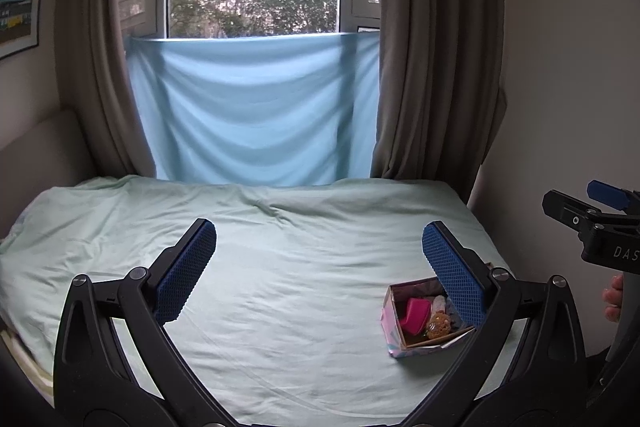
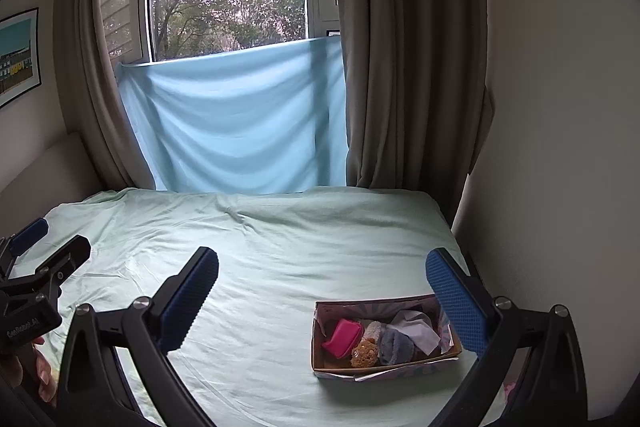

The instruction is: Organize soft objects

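Observation:
A small cardboard box (image 2: pixel 320 343) sits on the pale green bed sheet (image 2: pixel 260 267) near the bed's right side. Inside lie a pink pouch (image 2: pixel 343 337), a small brown plush (image 2: pixel 364 353), a grey-blue soft cloth (image 2: pixel 396 347) and white paper (image 2: pixel 414 327). The box also shows in the left wrist view (image 1: pixel 394 323), partly behind my right finger pad. My left gripper (image 1: pixel 319 243) is open and empty above the sheet. My right gripper (image 2: pixel 322 273) is open and empty, above and behind the box.
A light blue cloth (image 2: pixel 240 123) hangs over the window's lower half between brown curtains (image 2: pixel 404 67). A wall (image 2: pixel 560 147) runs close along the bed's right edge. A padded headboard (image 2: pixel 44 167) is at the left. Each gripper shows at the edge of the other's view.

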Available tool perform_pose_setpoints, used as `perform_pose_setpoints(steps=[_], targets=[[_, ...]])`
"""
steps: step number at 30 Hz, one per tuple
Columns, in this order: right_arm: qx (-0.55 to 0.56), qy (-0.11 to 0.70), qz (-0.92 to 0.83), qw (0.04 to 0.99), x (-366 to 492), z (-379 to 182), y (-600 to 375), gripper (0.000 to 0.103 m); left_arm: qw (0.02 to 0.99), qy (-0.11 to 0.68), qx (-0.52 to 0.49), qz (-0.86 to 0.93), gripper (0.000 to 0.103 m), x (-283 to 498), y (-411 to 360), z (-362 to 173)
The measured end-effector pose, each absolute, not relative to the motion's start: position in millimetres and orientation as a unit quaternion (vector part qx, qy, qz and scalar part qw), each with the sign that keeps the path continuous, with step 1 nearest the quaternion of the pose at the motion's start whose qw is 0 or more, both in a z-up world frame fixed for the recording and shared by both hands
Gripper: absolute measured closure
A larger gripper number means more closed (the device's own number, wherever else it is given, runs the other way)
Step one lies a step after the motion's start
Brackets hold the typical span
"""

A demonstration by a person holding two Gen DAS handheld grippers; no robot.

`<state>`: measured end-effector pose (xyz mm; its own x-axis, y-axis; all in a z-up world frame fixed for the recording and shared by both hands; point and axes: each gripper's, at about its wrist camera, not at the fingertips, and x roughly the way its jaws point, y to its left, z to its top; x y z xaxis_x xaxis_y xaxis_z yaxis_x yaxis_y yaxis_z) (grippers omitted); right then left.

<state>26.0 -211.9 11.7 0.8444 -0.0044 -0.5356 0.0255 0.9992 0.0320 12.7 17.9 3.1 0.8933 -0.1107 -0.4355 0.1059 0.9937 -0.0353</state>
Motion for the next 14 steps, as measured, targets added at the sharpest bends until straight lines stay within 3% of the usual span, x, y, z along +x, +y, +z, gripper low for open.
perform_pose_setpoints(steps=[14], targets=[[0.019,0.287,-0.009,0.958,33.4,6.5,-212.1,0.000,0.977,0.210,0.006,-0.047,0.000,17.0,13.0,-1.0]])
